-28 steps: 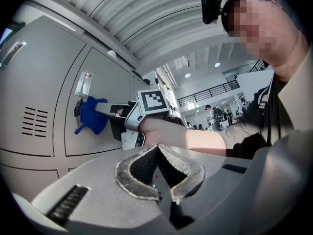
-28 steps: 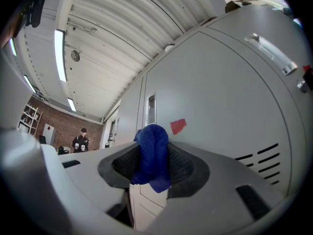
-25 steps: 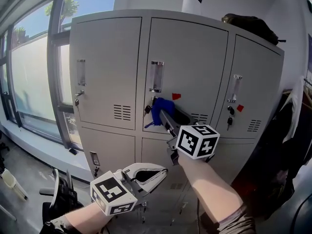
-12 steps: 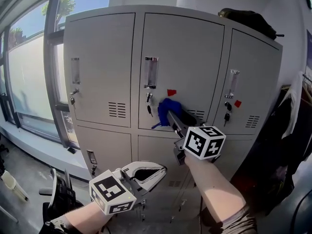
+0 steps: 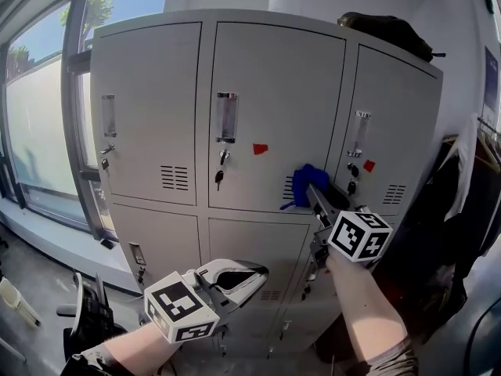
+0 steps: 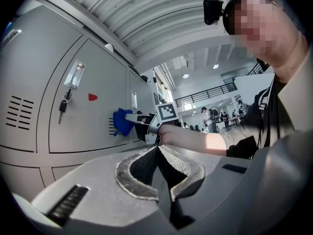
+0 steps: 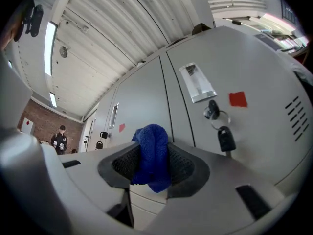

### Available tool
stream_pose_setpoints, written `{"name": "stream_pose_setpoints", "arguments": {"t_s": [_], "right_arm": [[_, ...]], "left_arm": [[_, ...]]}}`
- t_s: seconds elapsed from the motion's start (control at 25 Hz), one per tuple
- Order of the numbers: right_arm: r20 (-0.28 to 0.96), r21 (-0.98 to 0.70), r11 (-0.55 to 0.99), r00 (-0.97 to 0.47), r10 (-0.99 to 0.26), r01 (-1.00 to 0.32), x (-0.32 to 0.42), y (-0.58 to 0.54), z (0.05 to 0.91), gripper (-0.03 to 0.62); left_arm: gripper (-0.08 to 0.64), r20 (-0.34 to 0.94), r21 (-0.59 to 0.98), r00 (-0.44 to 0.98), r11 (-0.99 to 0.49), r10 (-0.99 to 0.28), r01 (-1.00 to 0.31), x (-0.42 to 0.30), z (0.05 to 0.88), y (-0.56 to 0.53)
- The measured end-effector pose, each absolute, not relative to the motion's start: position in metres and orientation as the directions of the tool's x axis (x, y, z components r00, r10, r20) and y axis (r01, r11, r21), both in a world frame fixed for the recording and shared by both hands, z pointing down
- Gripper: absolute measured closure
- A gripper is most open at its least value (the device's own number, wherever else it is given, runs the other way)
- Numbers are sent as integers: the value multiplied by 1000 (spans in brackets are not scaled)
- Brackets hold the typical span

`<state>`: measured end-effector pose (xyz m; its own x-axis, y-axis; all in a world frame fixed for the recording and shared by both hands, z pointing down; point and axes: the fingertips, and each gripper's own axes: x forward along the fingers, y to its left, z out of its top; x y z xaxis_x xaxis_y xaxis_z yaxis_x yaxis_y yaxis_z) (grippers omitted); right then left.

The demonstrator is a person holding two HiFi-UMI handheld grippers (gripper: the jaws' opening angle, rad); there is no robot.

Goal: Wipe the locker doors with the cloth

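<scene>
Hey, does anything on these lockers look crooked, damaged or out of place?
Nothing stands out. The locker doors sit shut and even, keys hang in their locks, and the right gripper holds the cloth.

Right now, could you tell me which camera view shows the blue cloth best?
The right gripper view: the blue cloth sits large and centred, clamped between the jaws. The head view shows it small against the middle locker door; the left gripper view shows it small and distant.

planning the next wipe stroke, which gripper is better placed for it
Right. The right gripper presses the cloth against the middle upper door; the left gripper hangs low, fingers shut and empty.
</scene>
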<state>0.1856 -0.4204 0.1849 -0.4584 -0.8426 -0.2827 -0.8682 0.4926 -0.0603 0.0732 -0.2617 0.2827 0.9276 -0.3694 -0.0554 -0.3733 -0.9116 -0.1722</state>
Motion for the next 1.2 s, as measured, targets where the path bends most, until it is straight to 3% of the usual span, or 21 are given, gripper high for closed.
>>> {"name": "stream_pose_setpoints", "arguments": {"t_s": [0.28,0.88,1.2], "right_arm": [[-276,-55,449,-418,-865,-892,196,-414,191,439],[-203,-32,681,-663,-721,-731,3,-423,230,439],[-198,-25,670,-653,-731,-742,10,-435,241,439]], "left_arm": [[552,-55,-173,932,-916,-358,-362,78,283,-258],[552,-72,-173,886,-869,-458,-463,21,280,-255],[552,-68,-162,872,-857,-485,-489,5,285,-262]]}}
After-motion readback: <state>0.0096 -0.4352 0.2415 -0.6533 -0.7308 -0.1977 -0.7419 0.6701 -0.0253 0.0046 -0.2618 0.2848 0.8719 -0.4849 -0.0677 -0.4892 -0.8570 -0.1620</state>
